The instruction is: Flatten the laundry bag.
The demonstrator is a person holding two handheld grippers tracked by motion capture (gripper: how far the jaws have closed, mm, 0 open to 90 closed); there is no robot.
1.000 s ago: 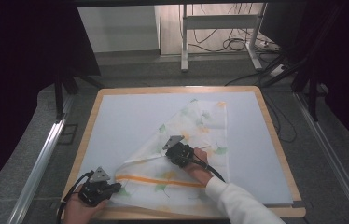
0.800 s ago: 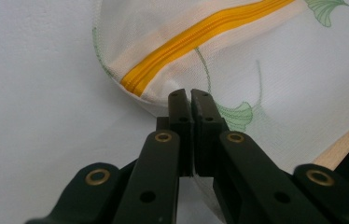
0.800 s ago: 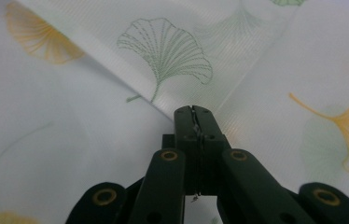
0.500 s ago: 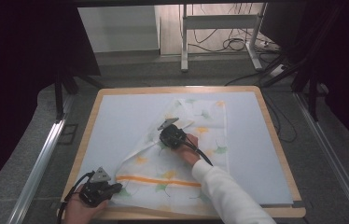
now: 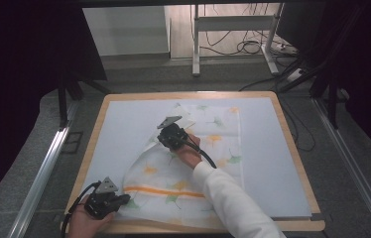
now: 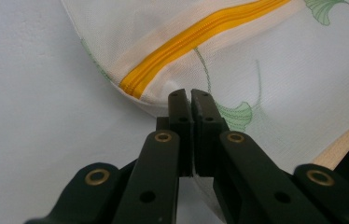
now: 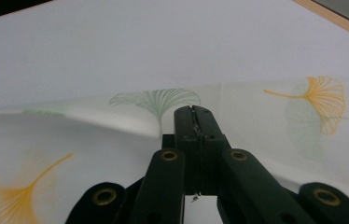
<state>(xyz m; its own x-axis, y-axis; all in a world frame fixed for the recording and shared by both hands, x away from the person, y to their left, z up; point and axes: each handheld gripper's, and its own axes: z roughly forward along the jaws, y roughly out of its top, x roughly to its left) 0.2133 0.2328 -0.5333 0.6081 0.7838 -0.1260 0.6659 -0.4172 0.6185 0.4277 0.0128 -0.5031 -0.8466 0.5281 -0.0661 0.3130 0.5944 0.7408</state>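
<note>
On table [image 5: 273, 129], both grippers pinching leaf-print cloth [image 5: 218, 144], zipper [image 6: 200, 42]

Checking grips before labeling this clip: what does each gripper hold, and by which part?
Both hold the leaf-print cloth cover: the left gripper pinches its edge near the yellow zipper's end, the right gripper a lifted fold mid-fabric.

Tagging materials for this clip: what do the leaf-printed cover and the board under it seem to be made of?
The white leaf-printed cover with an orange zipper looks like thin woven fabric, matte: visible weave, soft folds. The pale sheet-covered board seems wood-edged, judging by its tan rim.
</note>
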